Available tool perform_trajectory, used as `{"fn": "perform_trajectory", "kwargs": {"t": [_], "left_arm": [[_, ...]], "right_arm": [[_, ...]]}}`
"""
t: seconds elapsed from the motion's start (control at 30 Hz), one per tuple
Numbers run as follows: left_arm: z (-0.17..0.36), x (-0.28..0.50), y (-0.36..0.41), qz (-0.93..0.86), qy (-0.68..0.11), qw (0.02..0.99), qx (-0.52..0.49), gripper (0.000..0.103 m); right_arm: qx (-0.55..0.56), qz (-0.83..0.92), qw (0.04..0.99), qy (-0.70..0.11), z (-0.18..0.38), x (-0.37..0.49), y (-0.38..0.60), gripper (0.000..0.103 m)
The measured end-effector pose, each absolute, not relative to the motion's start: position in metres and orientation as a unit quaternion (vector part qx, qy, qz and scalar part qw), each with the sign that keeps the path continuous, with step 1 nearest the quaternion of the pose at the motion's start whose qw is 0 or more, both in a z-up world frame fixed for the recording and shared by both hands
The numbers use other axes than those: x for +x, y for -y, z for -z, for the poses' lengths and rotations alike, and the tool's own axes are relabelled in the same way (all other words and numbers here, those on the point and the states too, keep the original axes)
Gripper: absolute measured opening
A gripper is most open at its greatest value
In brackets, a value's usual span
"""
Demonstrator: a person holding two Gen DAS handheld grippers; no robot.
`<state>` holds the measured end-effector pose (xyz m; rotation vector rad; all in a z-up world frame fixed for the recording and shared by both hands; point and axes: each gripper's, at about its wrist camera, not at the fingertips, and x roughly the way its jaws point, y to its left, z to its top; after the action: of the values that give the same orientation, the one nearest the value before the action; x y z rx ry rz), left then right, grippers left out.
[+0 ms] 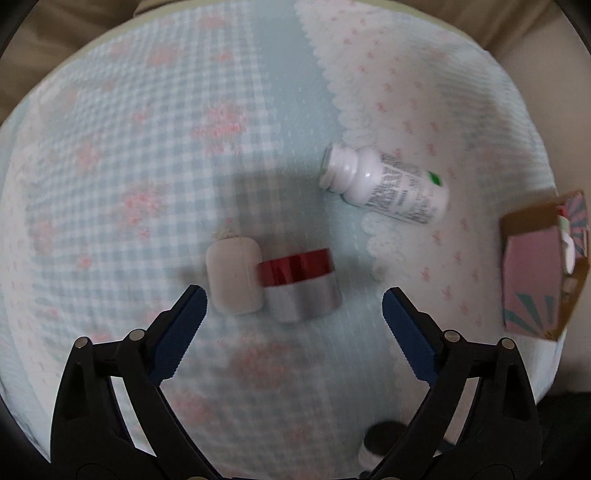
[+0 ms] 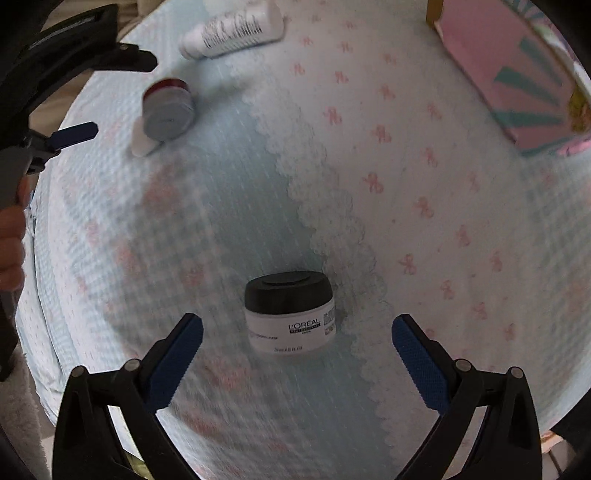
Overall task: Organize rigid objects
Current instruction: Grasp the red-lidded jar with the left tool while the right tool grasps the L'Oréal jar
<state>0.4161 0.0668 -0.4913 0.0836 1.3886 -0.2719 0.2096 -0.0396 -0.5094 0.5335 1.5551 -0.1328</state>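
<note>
In the left wrist view, a silver jar with a red lid (image 1: 300, 284) lies on its side next to a small white case (image 1: 233, 275), just ahead of my open left gripper (image 1: 293, 306). A white pill bottle (image 1: 384, 184) lies farther right. In the right wrist view, a white L'Oreal jar with a black lid (image 2: 290, 314) stands upright just ahead of my open right gripper (image 2: 297, 328). The red-lidded jar (image 2: 168, 109), white case (image 2: 144, 146) and pill bottle (image 2: 232, 29) lie at the far left, by the left gripper (image 2: 75, 134).
Everything rests on a light blue and white bedspread (image 1: 147, 166) with pink bows. A pink cardboard box (image 1: 543, 277) with items inside sits at the right edge; it also shows in the right wrist view (image 2: 517, 74). The black-lidded jar (image 1: 380, 439) peeks behind my left gripper's right finger.
</note>
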Motion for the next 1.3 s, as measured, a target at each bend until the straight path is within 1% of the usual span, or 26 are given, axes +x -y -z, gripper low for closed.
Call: {"fn": "perform_trajectory", "kwargs": {"t": [0.07,0.17,0.23,0.3,0.33,0.37,0.4,0.43,0.47,0.5,0.53,0.57,0.77,0.97,1.3], "left_arm": [[0.502,0.42,-0.064,0.116,-0.642,0.757,0.04,0.095],[0.516,0.425,-0.061,0.106,-0.649,0.752,0.042,0.092],[0.524,0.427,-0.059,0.101,-0.653,0.749,0.047,0.086],[0.531,0.428,-0.057,0.097,-0.658,0.744,0.055,0.084],[0.533,0.428,-0.055,0.093,-0.658,0.745,0.063,0.084],[0.533,0.428,-0.053,0.093,-0.655,0.747,0.069,0.083],[0.534,0.428,-0.051,0.092,-0.652,0.749,0.074,0.078],[0.533,0.428,-0.048,0.097,-0.649,0.75,0.08,0.072],[0.533,0.428,-0.045,0.102,-0.648,0.75,0.082,0.068],[0.532,0.427,-0.041,0.108,-0.648,0.749,0.085,0.059],[0.532,0.427,-0.035,0.114,-0.648,0.747,0.094,0.056],[0.532,0.427,-0.031,0.113,-0.648,0.746,0.103,0.056],[0.533,0.431,-0.027,0.11,-0.651,0.746,0.093,0.055],[0.527,0.433,-0.043,0.113,-0.654,0.746,0.063,0.054],[0.504,0.414,-0.057,0.125,-0.642,0.755,0.046,0.052]], "right_arm": [[0.238,0.056,0.673,-0.698,0.517,0.212,0.037,0.097],[0.24,0.053,0.665,-0.705,0.528,0.217,0.035,0.097],[0.241,0.053,0.659,-0.71,0.532,0.22,0.033,0.097],[0.239,0.049,0.655,-0.715,0.536,0.221,0.031,0.088],[0.24,0.044,0.651,-0.719,0.538,0.222,0.029,0.08],[0.239,0.041,0.647,-0.723,0.54,0.223,0.027,0.074],[0.235,0.04,0.642,-0.728,0.542,0.223,0.025,0.072],[0.231,0.04,0.639,-0.732,0.544,0.223,0.023,0.065],[0.227,0.041,0.638,-0.735,0.545,0.223,0.022,0.062],[0.222,0.043,0.637,-0.737,0.545,0.223,0.021,0.06],[0.217,0.046,0.636,-0.739,0.545,0.223,0.02,0.055],[0.213,0.048,0.635,-0.741,0.546,0.223,0.021,0.053],[0.219,0.048,0.632,-0.742,0.548,0.224,0.023,0.053],[0.225,0.047,0.636,-0.737,0.544,0.224,0.026,0.052],[0.232,0.053,0.655,-0.717,0.521,0.215,0.044,0.052]]}}
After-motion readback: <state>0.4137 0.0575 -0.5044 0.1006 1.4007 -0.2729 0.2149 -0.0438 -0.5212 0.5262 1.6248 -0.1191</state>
